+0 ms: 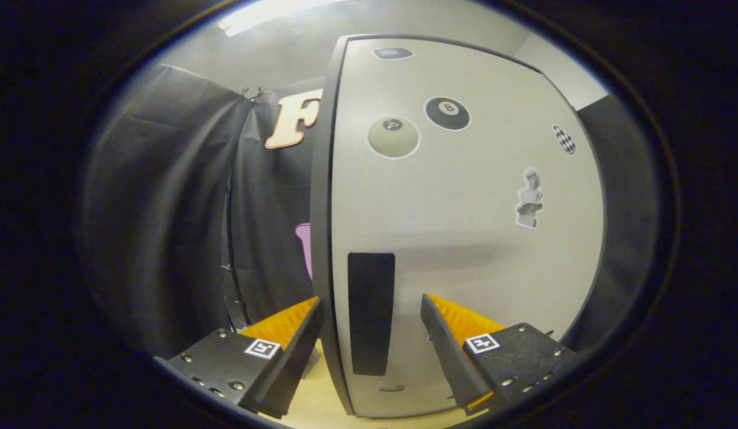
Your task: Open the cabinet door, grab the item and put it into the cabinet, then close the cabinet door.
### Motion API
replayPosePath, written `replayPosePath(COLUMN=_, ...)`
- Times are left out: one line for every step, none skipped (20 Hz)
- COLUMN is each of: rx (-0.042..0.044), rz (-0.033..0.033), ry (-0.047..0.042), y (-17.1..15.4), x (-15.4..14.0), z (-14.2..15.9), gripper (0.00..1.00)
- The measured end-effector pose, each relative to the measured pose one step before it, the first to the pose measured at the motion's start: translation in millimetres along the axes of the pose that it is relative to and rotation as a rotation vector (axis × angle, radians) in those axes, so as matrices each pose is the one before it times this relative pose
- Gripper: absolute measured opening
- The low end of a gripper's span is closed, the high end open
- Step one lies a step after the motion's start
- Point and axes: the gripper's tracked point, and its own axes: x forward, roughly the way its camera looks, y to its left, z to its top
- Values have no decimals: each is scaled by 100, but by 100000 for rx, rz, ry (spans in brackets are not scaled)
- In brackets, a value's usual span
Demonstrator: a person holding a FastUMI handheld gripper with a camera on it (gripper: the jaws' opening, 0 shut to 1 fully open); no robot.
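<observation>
A: How many things stood ahead of the gripper [371, 310]?

B: One cabinet door [464, 238], pale grey with a dark edge, straight ahead. One black handle strip [370, 322] on it lay between the two fingers [285, 325]. The fingers were spread apart, grasping nothing; the left one sat past the door's dark edge, the right one in front of its face.

A: And on the door?

B: Five stickers beyond the fingers: one cream ball [393, 137], one black eight-ball [447, 113], one checkered oval [564, 140], one bust figure [529, 198], one dark oval [392, 53] at the top, too blurred to make out.

A: Anything hidden?

B: The cabinet's inside was hidden behind the door. The table [321, 405] showed as a sliver under the fingers.
</observation>
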Motion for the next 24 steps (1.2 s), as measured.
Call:
replayPosePath(rx=-3202, rz=-1894, ry=-391, y=-170, x=99, z=-350, gripper=95)
replayPosePath(rx=-2571, rz=-2207, ry=-622, y=-537, x=44, z=11, gripper=88)
replayPosePath(rx=-976, rz=-922, ry=-237, y=-194, x=20, z=-57, gripper=82)
replayPosePath(rx=-781, rz=-616, ry=-276, y=-177, x=117, z=-7, gripper=75)
replayPosePath(rx=267, rz=347, ry=-290, y=185, x=-38, z=-45, gripper=73)
replayPosePath(rx=-377, rz=302, ry=-82, y=-87, x=-148, z=106, gripper=65)
replayPosePath(rx=126, rz=2388, ry=-371, y=457, x=154, z=-20, gripper=65)
replayPosePath(rx=452, rz=2696, ry=293, y=854, x=-10, z=-151, gripper=54)
replayPosePath(rx=-352, rz=-1150, ry=-772, y=16, x=-386, z=205, gripper=42)
replayPosePath(rx=-404, rz=-384, ry=1059, y=50, x=333, z=-158, gripper=31)
replayPosePath(rx=48, rz=316, ry=-135, y=-41, x=-112, z=-27, gripper=31)
replayPosePath(rx=1218, rz=299, ry=559, y=-17, x=108, z=-165, gripper=31)
replayPosePath(rx=1337, rz=380, ry=-164, y=97, x=57, z=200, gripper=25)
replayPosePath(rx=-441, rz=247, ry=1217, y=-14, x=-173, z=-150, gripper=19)
replayPosePath(rx=-404, rz=-128, ry=170, y=-88, x=28, z=64, gripper=20)
replayPosePath(rx=-316, rz=-140, ry=1, y=-7, x=65, z=0, gripper=20)
replayPosePath(rx=372, rz=132, ry=390, y=25, x=-36, z=-73, gripper=20)
replayPosePath(rx=876, rz=153, ry=403, y=-36, x=-49, z=-52, gripper=20)
replayPosePath(rx=409, rz=120, ry=129, y=-1, x=-10, z=6, gripper=20)
replayPosePath(rx=-95, rz=98, ry=-109, y=-11, x=13, z=22, gripper=20)
replayPosePath(rx=-220, rz=-21, ry=-108, y=16, x=27, z=16, gripper=20)
replayPosePath(rx=26, rz=-65, ry=-22, y=-29, x=-34, z=3, gripper=20)
replayPosePath(rx=234, rz=34, ry=211, y=-1, x=3, z=3, gripper=20)
replayPosePath(rx=127, rz=48, ry=27, y=4, x=0, z=-21, gripper=19)
